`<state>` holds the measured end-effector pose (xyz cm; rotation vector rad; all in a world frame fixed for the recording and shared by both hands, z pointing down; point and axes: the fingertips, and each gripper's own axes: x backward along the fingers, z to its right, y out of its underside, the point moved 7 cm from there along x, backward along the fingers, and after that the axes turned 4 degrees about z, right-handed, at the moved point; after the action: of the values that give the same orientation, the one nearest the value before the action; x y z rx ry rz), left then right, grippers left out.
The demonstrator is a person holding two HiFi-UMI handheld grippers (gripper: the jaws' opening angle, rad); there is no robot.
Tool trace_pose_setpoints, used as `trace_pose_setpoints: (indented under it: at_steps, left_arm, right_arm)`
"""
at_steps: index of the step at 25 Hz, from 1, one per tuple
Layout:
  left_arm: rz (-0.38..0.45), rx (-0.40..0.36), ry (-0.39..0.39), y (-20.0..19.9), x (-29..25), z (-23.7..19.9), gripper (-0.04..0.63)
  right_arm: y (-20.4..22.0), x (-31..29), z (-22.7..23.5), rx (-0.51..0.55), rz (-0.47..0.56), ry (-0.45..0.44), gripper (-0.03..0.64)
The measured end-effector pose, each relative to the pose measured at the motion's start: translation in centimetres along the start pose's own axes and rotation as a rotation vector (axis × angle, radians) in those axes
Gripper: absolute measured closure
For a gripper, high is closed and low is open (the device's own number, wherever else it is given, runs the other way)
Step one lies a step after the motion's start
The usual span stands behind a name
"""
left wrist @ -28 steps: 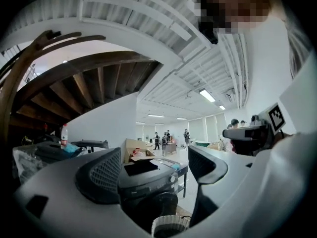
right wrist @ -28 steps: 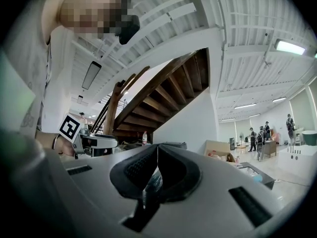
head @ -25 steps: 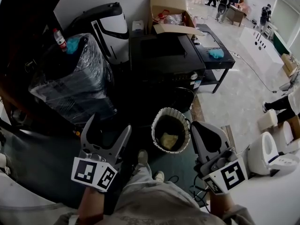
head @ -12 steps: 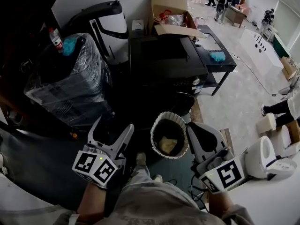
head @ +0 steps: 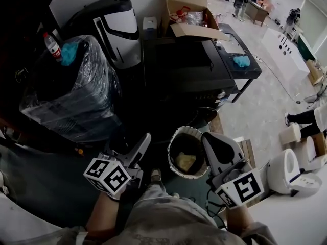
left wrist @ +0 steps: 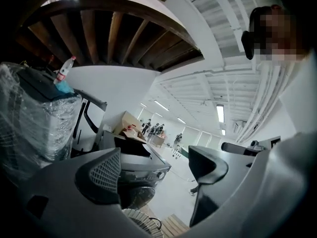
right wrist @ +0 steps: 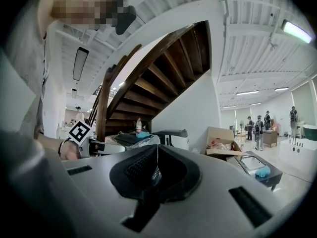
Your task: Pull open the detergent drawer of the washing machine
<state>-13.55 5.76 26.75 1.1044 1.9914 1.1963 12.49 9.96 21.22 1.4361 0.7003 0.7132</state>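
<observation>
The black washing machine [head: 184,68] stands in the middle of the head view, top towards me, with a knob on its front panel [head: 221,94]. Its detergent drawer is too dark to make out. My left gripper [head: 127,144] is held low, well short of the machine, jaws open and nothing between them. In the left gripper view the open left gripper [left wrist: 153,170] frames the washing machine [left wrist: 143,165] far ahead. My right gripper [head: 212,139] is shut and empty beside the basket. In the right gripper view the right gripper [right wrist: 156,170] has its pads pressed together.
A round laundry basket [head: 186,154] sits on the floor between the grippers and the machine. A plastic-wrapped appliance [head: 71,91] stands at left with a bottle [head: 52,45] on it. A cardboard box [head: 186,9], a black table [head: 250,70] and toilets [head: 286,167] lie behind and right.
My left gripper has edged right and forward and twisted a little. The right gripper has hardly moved. The head view has shifted slightly towards the machine.
</observation>
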Motion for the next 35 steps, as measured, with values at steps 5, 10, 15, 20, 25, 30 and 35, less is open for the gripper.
trace_pose_setpoints:
  at_steps: [5,10,15,20,25,30,35]
  left_arm:
    - [-0.022,0.111,0.034,0.0,-3.7,-4.9,0.173]
    - [-0.055,0.226,0.059,1.1,-7.2,-8.8,0.173]
    - [-0.092,0.358,0.068,3.1,-10.6,-12.5,0.173]
    - [-0.108,0.486,0.08,5.6,-13.0,-15.1,0.173]
    - [-0.097,0.532,0.101,7.4,-14.9,-16.5,0.175]
    - [-0.093,0.568,0.096,10.0,-16.9,-17.3,0.173]
    - [-0.092,0.645,0.051,13.2,-18.4,-18.7,0.175]
  right_arm:
    - [0.8,-5.2,0.3,-0.004,-0.036,0.022,0.585]
    - [2.2,-9.3,0.5,-0.022,-0.068,0.045,0.584]
    - [3.9,-13.0,0.9,-0.043,-0.103,0.062,0.584]
    - [5.7,-15.8,1.5,-0.061,-0.129,0.08,0.584]
    - [7.6,-18.2,2.4,-0.098,-0.131,0.091,0.584]
    - [10.2,-19.3,4.0,-0.097,-0.155,0.098,0.584]
    - [12.9,-20.2,5.5,-0.111,-0.17,0.081,0.584]
